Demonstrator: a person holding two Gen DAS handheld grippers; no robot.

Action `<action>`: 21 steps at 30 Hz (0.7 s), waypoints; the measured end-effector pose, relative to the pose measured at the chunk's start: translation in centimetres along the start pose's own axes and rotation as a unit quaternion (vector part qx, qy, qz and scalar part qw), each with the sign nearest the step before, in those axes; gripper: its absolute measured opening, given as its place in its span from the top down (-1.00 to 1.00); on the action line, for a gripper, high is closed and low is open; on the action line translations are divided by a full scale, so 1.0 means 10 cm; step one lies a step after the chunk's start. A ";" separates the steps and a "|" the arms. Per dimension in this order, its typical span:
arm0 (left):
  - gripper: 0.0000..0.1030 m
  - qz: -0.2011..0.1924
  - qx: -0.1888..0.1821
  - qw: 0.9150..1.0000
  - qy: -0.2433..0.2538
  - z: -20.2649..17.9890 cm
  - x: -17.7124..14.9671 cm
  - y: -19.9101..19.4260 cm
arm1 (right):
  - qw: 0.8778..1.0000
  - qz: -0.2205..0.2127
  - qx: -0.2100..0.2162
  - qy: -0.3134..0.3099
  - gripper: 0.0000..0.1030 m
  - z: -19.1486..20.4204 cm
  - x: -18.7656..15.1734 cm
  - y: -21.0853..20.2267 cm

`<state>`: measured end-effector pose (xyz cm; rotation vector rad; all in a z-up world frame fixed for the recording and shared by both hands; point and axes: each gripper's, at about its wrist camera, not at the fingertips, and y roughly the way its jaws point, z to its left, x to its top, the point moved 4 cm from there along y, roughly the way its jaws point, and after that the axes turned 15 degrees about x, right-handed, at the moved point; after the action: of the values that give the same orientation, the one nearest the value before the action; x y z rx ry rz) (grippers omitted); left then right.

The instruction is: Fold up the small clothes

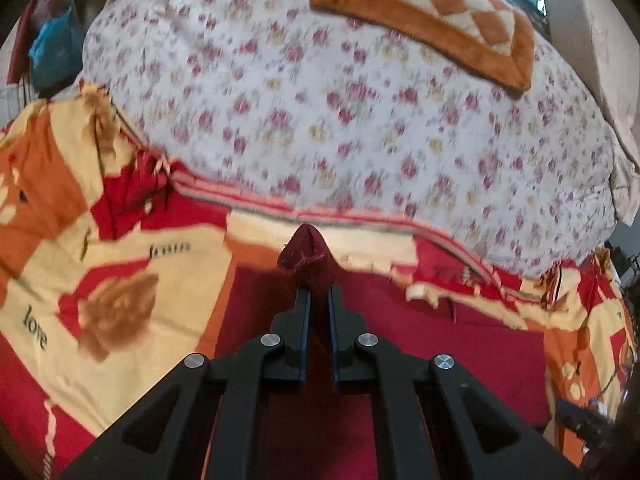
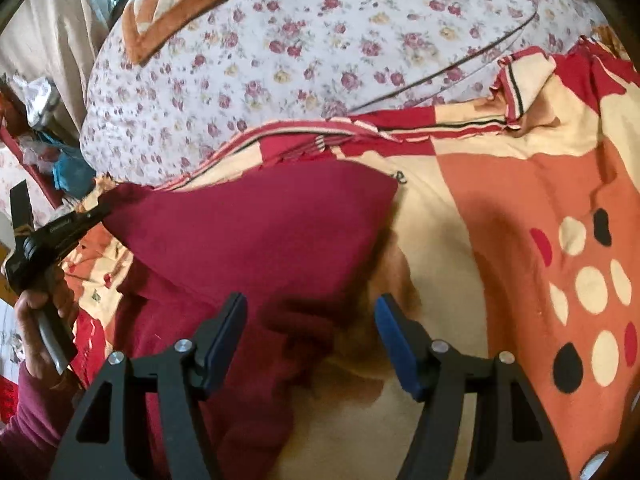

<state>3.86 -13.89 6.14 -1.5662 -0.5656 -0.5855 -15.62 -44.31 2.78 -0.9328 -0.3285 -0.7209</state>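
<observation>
A dark red garment lies spread on the patterned bedsheet. In the left wrist view my left gripper is shut on a corner of this dark red garment, which pokes out past the fingertips, with the rest of the cloth below. The right wrist view shows the left gripper at the far left, held by a hand and lifting that corner off the bed. My right gripper stands open above the garment's near right edge. Its blue pads are apart from the cloth.
A floral quilt bulges behind the garment. An orange checkered cushion rests on its far side. Curtains and a window are behind. Clutter with blue cloth sits beside the bed.
</observation>
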 end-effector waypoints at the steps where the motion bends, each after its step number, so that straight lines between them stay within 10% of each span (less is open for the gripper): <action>1: 1.00 0.004 0.000 1.000 0.001 0.01 -0.04 0.02 | 1.000 0.002 -0.002 -0.007 -0.36 0.03 -0.01 0.02; 8: 1.00 0.009 -0.005 1.000 -0.006 -0.03 -0.10 -0.01 | 0.984 0.060 -0.052 -0.161 -0.30 0.48 -0.19 0.22; 10: 1.00 0.005 -0.008 1.000 -0.008 -0.06 -0.06 -0.06 | 0.973 0.074 -0.107 -0.193 0.09 0.46 -0.24 0.31; 13: 1.00 0.002 -0.016 1.000 -0.013 -0.08 -0.04 -0.12 | 0.974 0.082 -0.138 -0.161 0.77 0.22 -0.18 0.40; 18: 1.00 -0.002 -0.018 1.000 -0.004 -0.08 -0.26 -0.16 | 0.988 0.010 -0.115 -0.103 0.82 0.05 -0.08 -0.08; 21: 1.00 0.026 0.002 1.000 0.009 -0.11 -0.47 0.03 | 0.992 0.038 -0.095 -0.071 0.81 -0.08 -0.24 -0.06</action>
<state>0.47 -15.02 2.85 -1.5649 -0.5101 -0.5586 -17.78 -44.16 1.38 -1.1753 -0.3516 -0.6242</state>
